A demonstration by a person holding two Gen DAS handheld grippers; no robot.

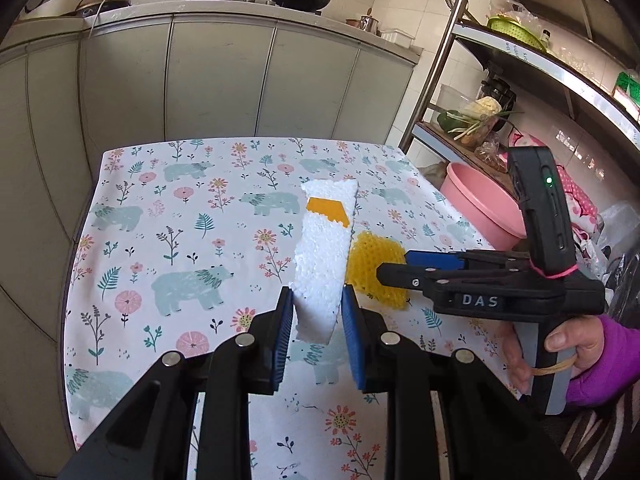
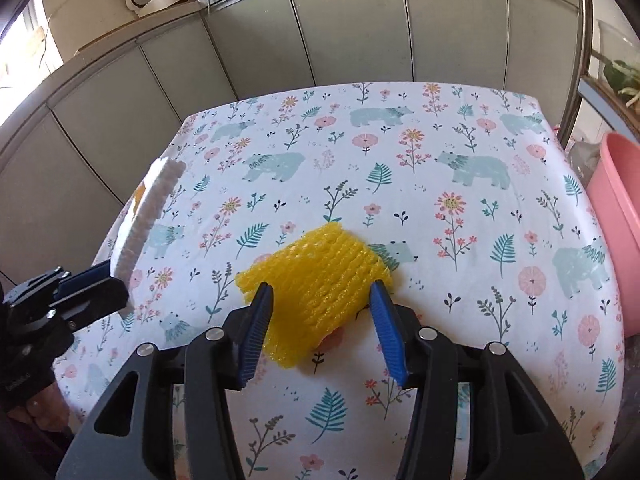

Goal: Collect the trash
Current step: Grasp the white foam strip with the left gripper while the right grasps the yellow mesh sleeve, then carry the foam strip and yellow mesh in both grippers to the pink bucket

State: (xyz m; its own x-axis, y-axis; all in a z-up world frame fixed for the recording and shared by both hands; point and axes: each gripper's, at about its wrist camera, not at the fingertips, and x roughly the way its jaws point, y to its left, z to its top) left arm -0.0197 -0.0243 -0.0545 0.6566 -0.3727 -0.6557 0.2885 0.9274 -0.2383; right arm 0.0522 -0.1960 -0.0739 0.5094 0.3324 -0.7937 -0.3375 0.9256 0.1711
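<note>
A white styrofoam slab (image 1: 324, 256) with an orange patch is gripped between the blue pads of my left gripper (image 1: 318, 304) and held tilted above the table; it also shows edge-on in the right wrist view (image 2: 148, 208). A yellow foam net sleeve (image 2: 320, 296) lies on the floral tablecloth (image 2: 440, 240). My right gripper (image 2: 322, 300) straddles it with jaws apart, its pads beside the net's two edges. In the left wrist view the right gripper (image 1: 394, 266) reaches in from the right onto the net (image 1: 372, 268).
A pink basin (image 2: 620, 220) stands off the table's right edge, also in the left wrist view (image 1: 484, 208). Grey cabinets (image 1: 220, 80) run behind the table. A metal shelf rack (image 1: 520, 80) with vegetables stands at the right.
</note>
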